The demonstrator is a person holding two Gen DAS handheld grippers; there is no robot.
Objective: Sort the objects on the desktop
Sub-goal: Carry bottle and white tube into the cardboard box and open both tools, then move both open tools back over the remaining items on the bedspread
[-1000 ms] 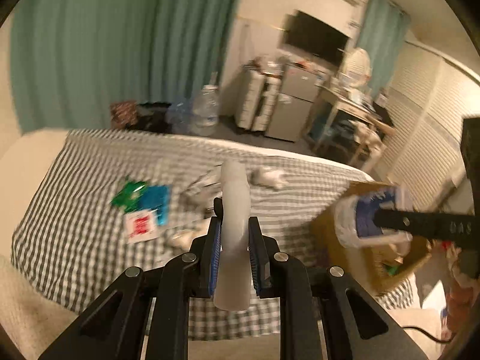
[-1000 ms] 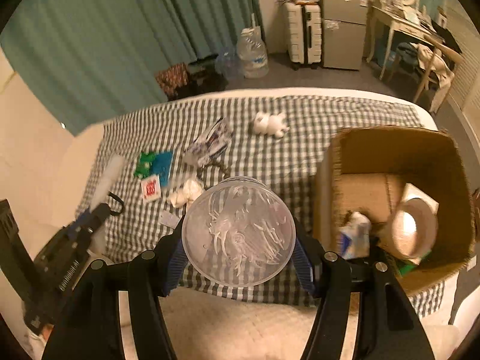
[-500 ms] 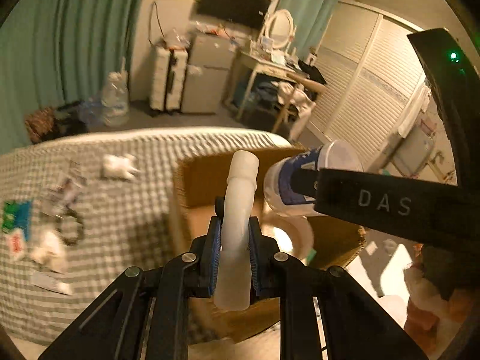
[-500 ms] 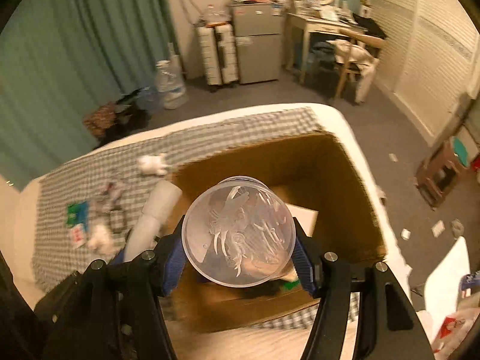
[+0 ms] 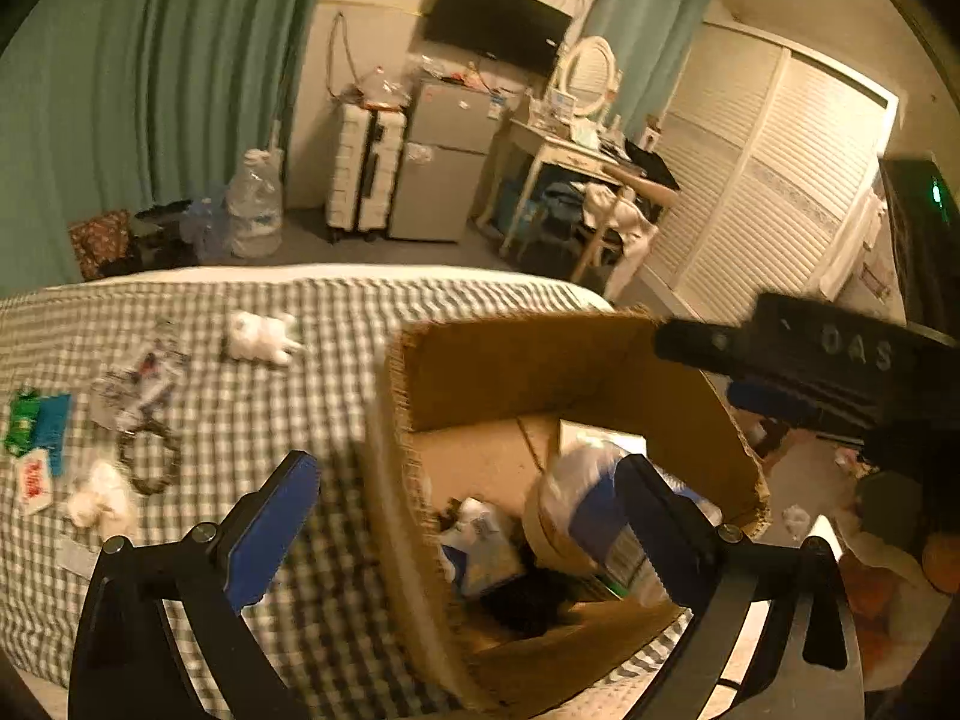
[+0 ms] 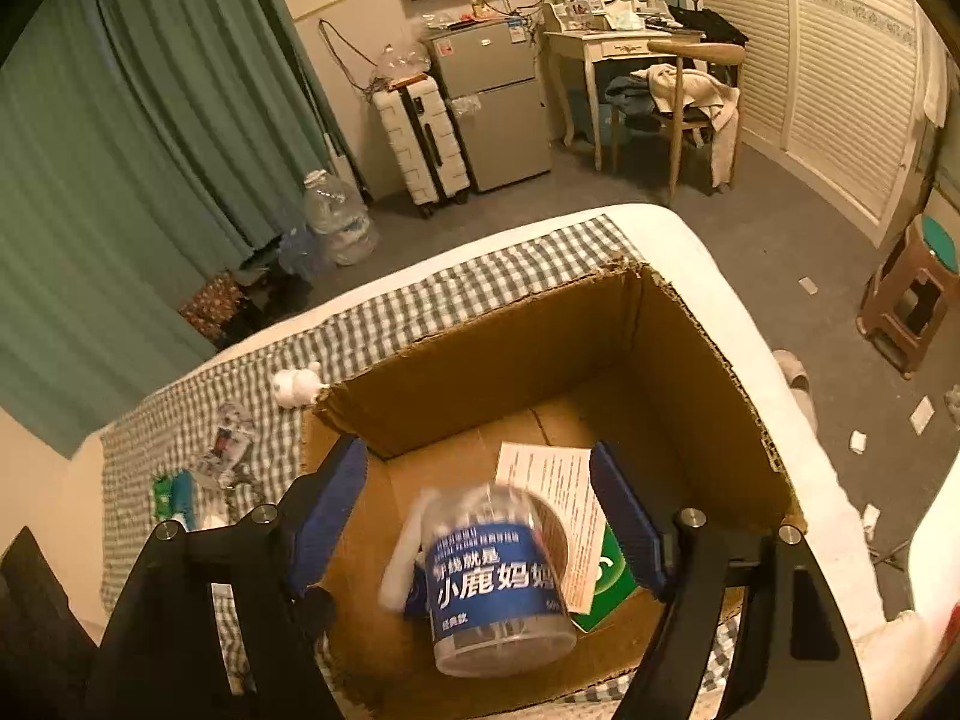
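Note:
A cardboard box (image 5: pixel 510 360) (image 6: pixel 540 348) stands on the checkered bed. My left gripper (image 5: pixel 462 516) is open and empty above the box's near left edge. My right gripper (image 6: pixel 480 516) is open above the box. The blue-labelled clear jar (image 6: pixel 492 576) (image 5: pixel 576 510) is free of the jaws, blurred, inside the box. The white tube (image 6: pixel 402 564) lies beside the jar in the box. The right gripper's body (image 5: pixel 840 372) shows in the left wrist view, over the box's far right corner.
In the box lie a printed leaflet (image 6: pixel 558 480), a green packet (image 6: pixel 612 576) and a small white-blue pack (image 5: pixel 480 540). On the checkered cover (image 5: pixel 270 396) lie a white plush toy (image 5: pixel 261 336), packets (image 5: pixel 138 378), a dark ring (image 5: pixel 147 456), green-blue packs (image 5: pixel 36 420) and crumpled tissue (image 5: pixel 99 498).
Both grippers have opened over the box. The left let go of the white tube and the right let go of the jar; both are now down in the box.

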